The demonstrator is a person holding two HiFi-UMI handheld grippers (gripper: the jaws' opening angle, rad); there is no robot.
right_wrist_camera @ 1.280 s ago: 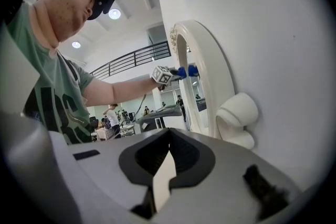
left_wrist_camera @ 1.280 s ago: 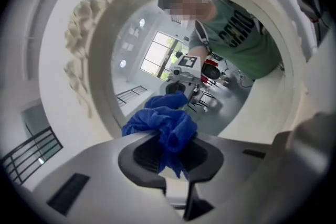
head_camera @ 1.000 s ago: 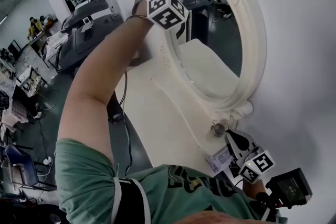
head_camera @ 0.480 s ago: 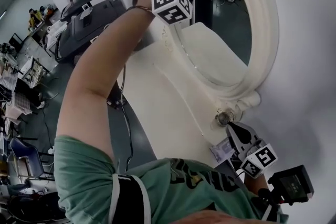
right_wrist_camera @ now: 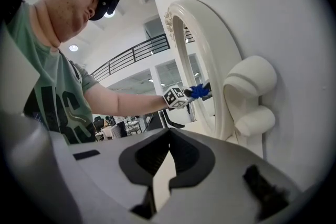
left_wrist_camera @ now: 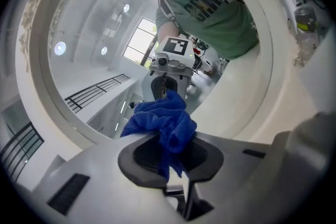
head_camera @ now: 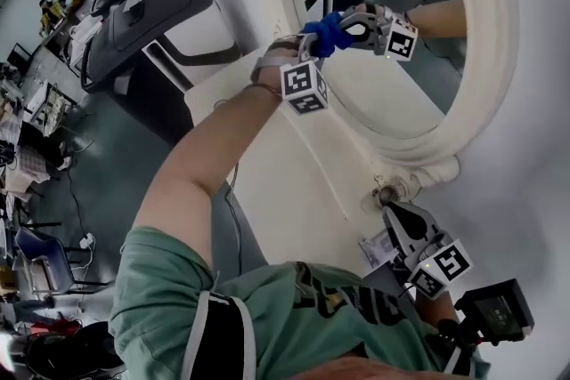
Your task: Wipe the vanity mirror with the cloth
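Cloth [head_camera: 326, 35] pinched by the left gripper [left_wrist_camera: 167, 150] meets the mirror [head_camera: 419, 80] at nine o'clock for wiping; right gripper [head_camera: 398, 218] idles closed, empty.

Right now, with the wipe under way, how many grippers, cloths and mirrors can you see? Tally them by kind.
Cloths: 1, the blue cloth.
Grippers: 2, the left gripper shut on that cloth, the right gripper shut and empty.
Mirrors: 1, the vanity mirror.
Total: 4.
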